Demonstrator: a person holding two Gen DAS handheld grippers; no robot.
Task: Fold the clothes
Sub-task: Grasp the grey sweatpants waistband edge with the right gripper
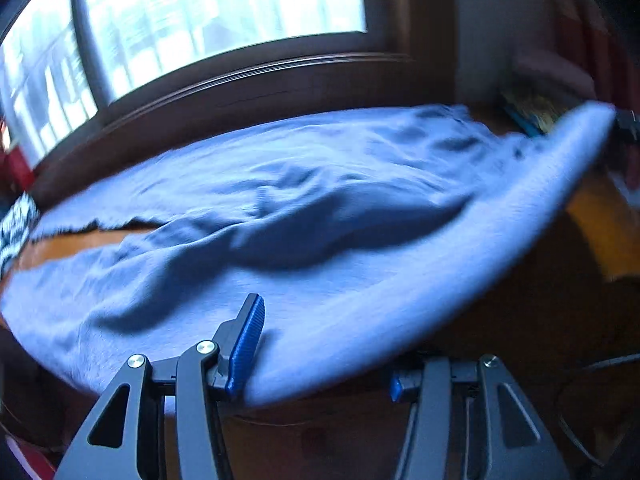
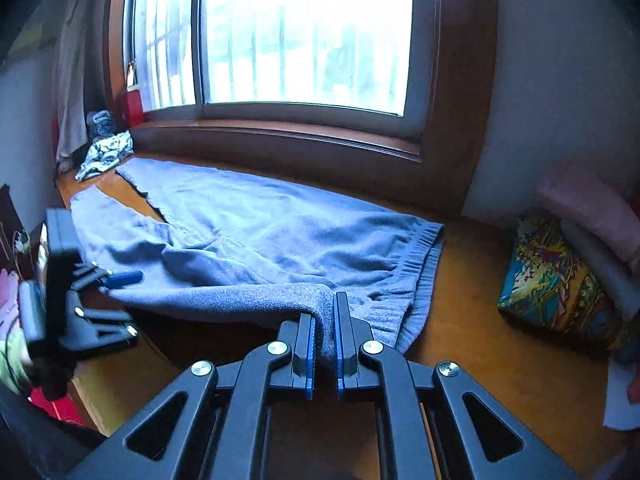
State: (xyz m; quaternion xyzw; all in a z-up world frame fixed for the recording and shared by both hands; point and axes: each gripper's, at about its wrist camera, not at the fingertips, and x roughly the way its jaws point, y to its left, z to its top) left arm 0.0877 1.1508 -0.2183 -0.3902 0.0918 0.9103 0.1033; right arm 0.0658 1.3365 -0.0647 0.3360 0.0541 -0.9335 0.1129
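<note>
We see blue knit trousers [image 2: 280, 224] spread on a wooden window bench [image 2: 472, 280], not yet folded. Our right gripper [image 2: 323, 320] is clamped tight on the near waistband edge, lifting it. Our left gripper [image 1: 320, 344] stands partly open astride the near edge, apparently not pinching it; every fold remains.

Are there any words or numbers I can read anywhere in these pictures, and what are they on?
No words or numbers can be read anywhere.
The colourful patterned cushion shows only pictures, too blurred to tell any letters.
The black-and-white cloth has only a pattern.
The blue pants and the right gripper carry no label in view.
</note>
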